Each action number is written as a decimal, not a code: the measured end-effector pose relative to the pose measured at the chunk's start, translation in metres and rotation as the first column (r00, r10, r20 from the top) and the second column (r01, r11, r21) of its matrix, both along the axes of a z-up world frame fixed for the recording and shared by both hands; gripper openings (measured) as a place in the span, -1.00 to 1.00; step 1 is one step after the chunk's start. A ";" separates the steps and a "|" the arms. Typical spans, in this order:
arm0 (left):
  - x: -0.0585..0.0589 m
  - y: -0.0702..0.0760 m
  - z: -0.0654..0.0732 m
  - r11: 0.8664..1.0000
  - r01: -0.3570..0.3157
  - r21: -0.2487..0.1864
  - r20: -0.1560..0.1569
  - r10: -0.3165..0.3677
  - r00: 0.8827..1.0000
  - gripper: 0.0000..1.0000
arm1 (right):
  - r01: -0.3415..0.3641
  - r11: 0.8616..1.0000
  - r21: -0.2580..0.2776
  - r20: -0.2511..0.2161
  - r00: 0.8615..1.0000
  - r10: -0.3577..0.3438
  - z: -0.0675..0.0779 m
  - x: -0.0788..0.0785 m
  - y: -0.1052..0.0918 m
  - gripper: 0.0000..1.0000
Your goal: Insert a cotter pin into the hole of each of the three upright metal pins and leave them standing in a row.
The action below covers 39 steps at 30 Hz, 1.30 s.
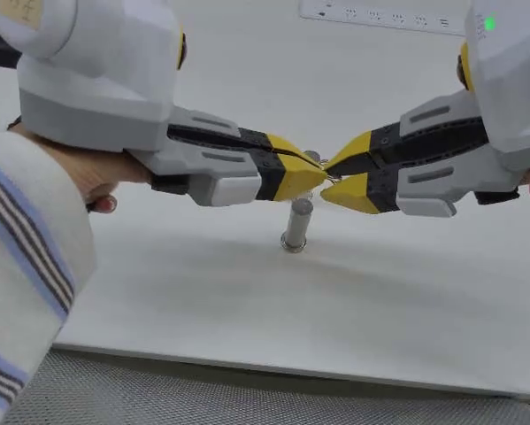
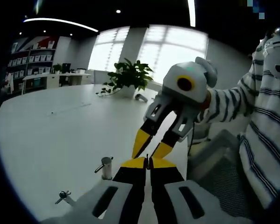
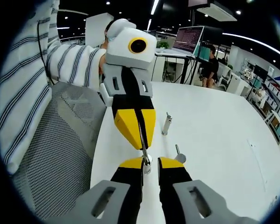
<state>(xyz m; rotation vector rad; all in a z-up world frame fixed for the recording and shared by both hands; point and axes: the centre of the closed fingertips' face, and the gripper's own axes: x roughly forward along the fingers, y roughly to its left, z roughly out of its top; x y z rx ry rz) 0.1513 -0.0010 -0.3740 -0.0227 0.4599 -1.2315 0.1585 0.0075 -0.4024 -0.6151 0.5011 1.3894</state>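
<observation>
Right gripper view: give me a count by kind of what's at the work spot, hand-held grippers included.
Hand-held grippers: 2, the left hand-held gripper and the right hand-held gripper
Standing metal pins: 2
Thin metal piece between the gripper tips, likely a cotter pin: 1
Total: 5

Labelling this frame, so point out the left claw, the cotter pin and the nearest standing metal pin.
left claw (image 1: 320, 175): head view, its shut yellow tips.
cotter pin (image 3: 143, 147): right gripper view, its thin shank.
metal pin (image 1: 297, 217): head view, its upright shaft.
</observation>
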 end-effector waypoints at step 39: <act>-0.021 -0.003 -0.018 0.954 0.194 0.230 0.190 -0.240 0.952 -1.00 | -0.111 0.994 -0.017 -0.037 0.993 0.110 -0.002 -0.026 -0.007 -1.00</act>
